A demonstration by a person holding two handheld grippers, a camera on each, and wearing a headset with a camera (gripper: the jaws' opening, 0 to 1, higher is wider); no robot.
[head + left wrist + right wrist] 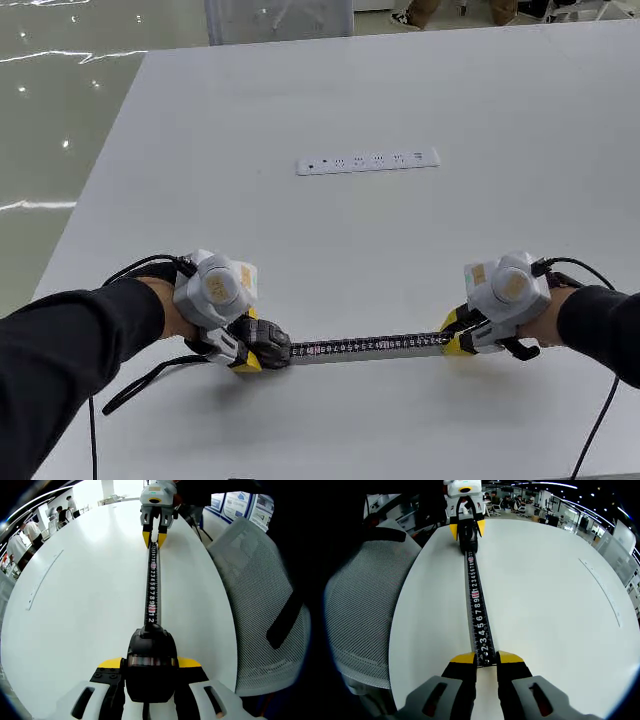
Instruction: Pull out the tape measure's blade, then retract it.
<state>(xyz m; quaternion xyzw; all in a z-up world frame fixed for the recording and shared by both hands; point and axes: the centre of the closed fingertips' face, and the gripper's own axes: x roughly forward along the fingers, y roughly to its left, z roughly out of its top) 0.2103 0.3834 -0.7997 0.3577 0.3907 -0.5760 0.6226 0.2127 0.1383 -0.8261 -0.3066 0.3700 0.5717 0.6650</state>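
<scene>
White table (420, 80), one extended tape measure (268, 342)

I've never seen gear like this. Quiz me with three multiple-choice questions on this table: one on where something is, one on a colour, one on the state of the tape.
1. Where does the power strip lie?
A. On the table, by itself.
B. On a chair.
C. On the floor.

2. What colour is the tape measure's case?
A. Red.
B. Black.
C. White.

3. How is the blade?
A. Fully wound in.
B. Hanging off the table's edge.
C. Drawn out of the case.

Answers:
1 A: the head view shows it lying alone farther up the table.
2 B: the case clamped in the left gripper is black.
3 C: the right gripper pinches the blade's end, and the numbered strip runs back to the case.
</scene>
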